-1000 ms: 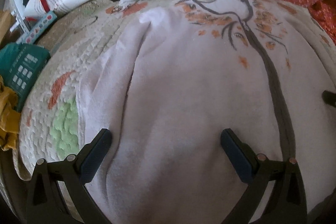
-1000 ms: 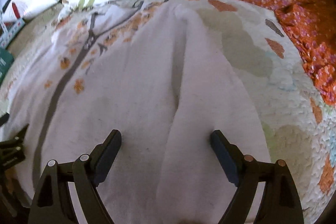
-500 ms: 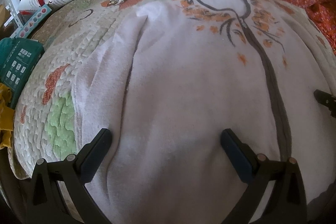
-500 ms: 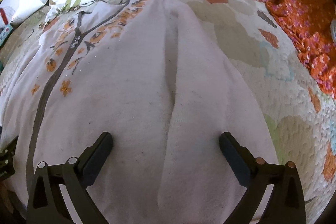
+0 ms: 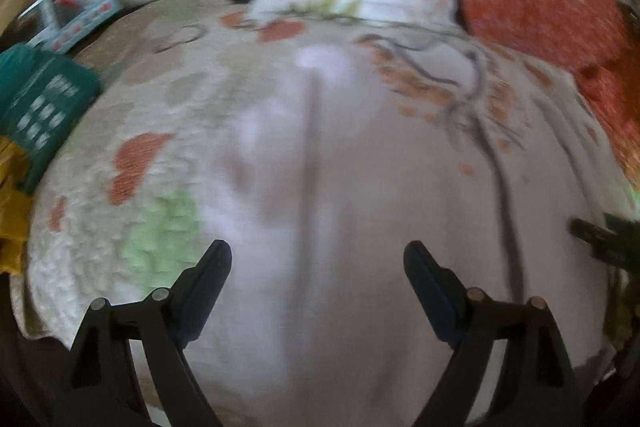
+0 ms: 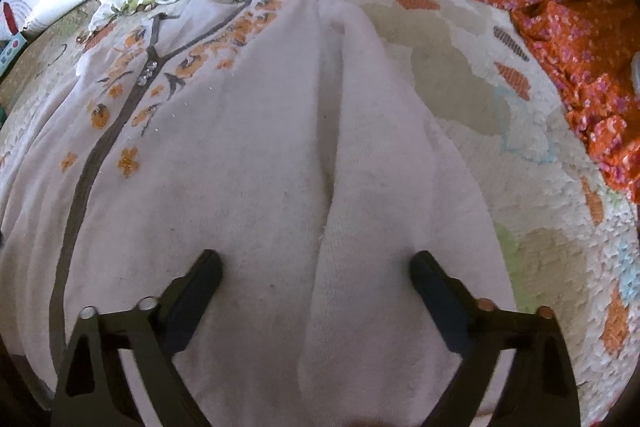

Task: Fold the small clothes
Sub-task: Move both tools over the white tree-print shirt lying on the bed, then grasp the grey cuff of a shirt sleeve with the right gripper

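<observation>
Garment: white terry top with tree print (image 6: 248, 187) lies flat on quilted bed cover (image 6: 520, 187).
Left gripper (image 5: 318, 259): fingers spread, just narrowed, nothing pinched; view shifted.
Right gripper (image 6: 316, 267): fingers spread, just narrowed over sleeve fold; folding grasp likely next.

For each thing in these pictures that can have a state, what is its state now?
white garment with tree print: spread on the quilt, both sides folded inward, not folded further.
left gripper: open over the garment, jaws have just been closing a little, nothing gripped.
right gripper: open over the garment's fold line, jaws have just been closing a little, nothing gripped.
quilt: lying flat under the garment.
</observation>
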Motion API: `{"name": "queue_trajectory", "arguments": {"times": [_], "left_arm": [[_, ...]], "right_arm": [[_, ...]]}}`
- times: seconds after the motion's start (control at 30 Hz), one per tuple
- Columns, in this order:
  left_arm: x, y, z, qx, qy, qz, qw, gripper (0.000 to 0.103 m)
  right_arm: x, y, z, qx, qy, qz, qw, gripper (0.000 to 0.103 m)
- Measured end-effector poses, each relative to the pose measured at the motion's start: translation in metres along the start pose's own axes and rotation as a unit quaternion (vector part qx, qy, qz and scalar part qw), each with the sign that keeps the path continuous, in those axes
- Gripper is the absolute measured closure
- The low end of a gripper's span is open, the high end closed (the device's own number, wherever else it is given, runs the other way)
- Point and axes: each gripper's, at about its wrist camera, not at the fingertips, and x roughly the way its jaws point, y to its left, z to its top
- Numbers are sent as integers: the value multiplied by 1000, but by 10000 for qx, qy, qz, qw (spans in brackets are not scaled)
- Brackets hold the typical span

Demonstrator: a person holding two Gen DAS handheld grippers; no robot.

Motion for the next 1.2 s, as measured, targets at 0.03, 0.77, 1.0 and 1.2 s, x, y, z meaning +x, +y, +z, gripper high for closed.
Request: {"name": "queue_trajectory", "arguments": {"times": [0.03,0.77,1.0,1.2], "left_arm": [[5,9,-1,-68,118,86,9999,15],[14,124,10,-1450,288,1448,9784,94],[3,69,18,-902,-137,655,9937,58],[-11,16,15,-363,-475,183,9980,42]], "right_arm": [[-3,2,0,-31,-42,29,10000,15],[-29,3,7,10,-569,173,9982,30],[-49,-23,12,331,-833,53,9960,30],[-68,-107,9,1571,-870,59,9837,30]]}}
